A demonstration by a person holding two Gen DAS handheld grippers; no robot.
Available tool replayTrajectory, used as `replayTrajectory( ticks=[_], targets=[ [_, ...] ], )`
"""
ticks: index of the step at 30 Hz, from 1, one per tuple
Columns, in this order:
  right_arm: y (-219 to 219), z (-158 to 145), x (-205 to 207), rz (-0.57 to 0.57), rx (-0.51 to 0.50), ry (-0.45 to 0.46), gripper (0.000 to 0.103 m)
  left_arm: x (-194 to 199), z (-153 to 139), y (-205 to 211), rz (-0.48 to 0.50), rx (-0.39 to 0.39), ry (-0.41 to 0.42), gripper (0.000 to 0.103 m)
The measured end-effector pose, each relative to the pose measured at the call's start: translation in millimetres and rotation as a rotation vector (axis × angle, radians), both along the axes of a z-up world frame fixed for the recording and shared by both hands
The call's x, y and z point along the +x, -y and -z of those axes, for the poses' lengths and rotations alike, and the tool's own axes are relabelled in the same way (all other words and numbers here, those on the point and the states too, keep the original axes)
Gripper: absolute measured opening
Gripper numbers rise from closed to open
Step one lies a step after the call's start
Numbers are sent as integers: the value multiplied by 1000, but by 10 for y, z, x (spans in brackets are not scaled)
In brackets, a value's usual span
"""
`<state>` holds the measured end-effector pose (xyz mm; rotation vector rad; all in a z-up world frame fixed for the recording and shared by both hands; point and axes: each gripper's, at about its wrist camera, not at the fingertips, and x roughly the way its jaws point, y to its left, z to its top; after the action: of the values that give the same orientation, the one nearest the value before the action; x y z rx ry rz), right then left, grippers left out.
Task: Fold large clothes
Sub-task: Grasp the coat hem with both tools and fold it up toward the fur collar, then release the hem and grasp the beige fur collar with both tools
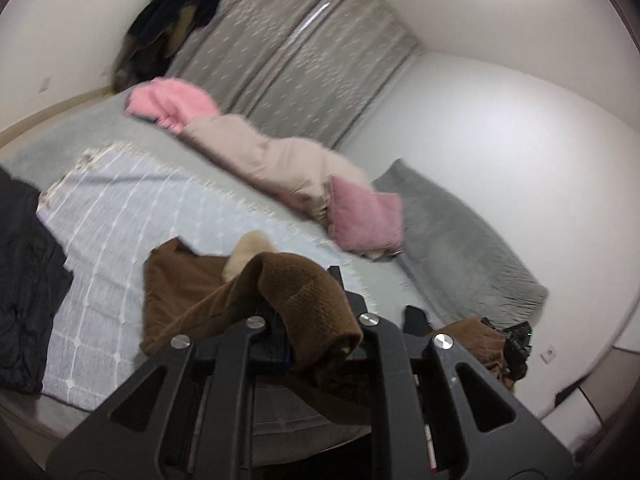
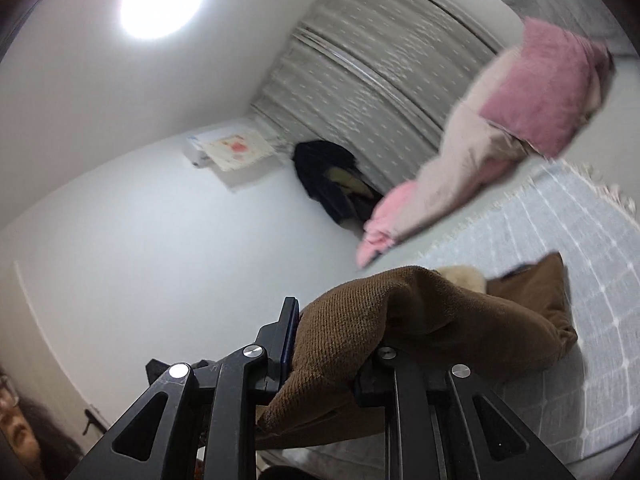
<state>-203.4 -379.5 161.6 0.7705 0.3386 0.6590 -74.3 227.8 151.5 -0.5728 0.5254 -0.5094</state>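
A brown knitted garment with a cream fleece lining lies partly on the pale blue checked blanket on the bed. My left gripper is shut on one end of the garment, which drapes over its fingers. My right gripper is shut on another part of the same brown garment and holds it lifted off the bed. The right gripper also shows in the left wrist view at the lower right, beside brown cloth.
A pink and beige fleece garment lies across the far side of the bed. A black jacket lies at the left edge. A grey pillow is on the right. Dark clothes hang by the grey curtain.
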Motion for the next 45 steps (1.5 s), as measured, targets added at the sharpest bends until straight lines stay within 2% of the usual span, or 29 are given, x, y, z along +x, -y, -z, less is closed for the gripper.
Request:
replayTrajectory(
  ticks=[1,4,7,10,11,16,18,21,24,26,27,28,30,31,34,35,37,39,42,44,45],
  targets=[
    [-15,136,179,21,-2,-62,21,135,106,4,-25,8,-30,16],
    [-10,383,578,97,-20,-165,21,529,291,72,-105,88,-74,16],
    [-61,550,996,203,-108,-249,21,918,431,259,-146,210,-111,17],
    [-178,702,1366,253,-205,-346,21,1374,667,490,-183,369,-202,17],
    [-196,787,1528,260,-238,-386,21,1536,788,531,-176,385,-240,18],
    [-212,1314,2191,250,-265,-560,22,2137,1249,567,-160,404,-362,20],
    [-200,1540,2520,246,-290,-626,23,2432,1503,595,-124,436,-469,23],
    [-163,1839,2728,188,-307,-732,28,2600,1615,606,-67,432,-565,29],
    [-129,1837,2759,109,-325,-738,33,2611,1479,603,4,411,-573,34],
    [-89,1788,2775,43,-307,-733,40,2615,1376,633,92,386,-572,46],
    [-71,1754,2781,7,-288,-729,45,2629,1343,666,124,379,-569,56],
    [-66,1703,2777,-18,-280,-729,47,2617,1280,686,159,378,-559,58],
    [-69,1582,2766,-62,-284,-723,49,2558,1104,728,183,418,-515,61],
    [-85,1533,2776,-75,-302,-720,49,2531,1026,740,181,445,-488,68],
    [-139,1431,2799,-95,-341,-719,50,2533,813,787,138,508,-353,82],
    [-165,1406,2824,-101,-354,-723,50,2569,781,825,131,528,-322,82],
    [-203,1366,2887,-98,-361,-728,50,2733,805,940,134,549,-307,82],
    [-215,1334,2936,-96,-341,-733,51,2956,896,1101,169,522,-316,82],
    [-104,1356,2954,-116,-181,-726,59,3360,1096,1443,245,517,-315,82],
    [6,1339,2921,-90,-124,-707,61,3648,1289,1669,271,515,-336,82],
    [73,1303,2889,-49,-122,-685,67,3761,1388,1748,284,501,-350,82]
  ],
)
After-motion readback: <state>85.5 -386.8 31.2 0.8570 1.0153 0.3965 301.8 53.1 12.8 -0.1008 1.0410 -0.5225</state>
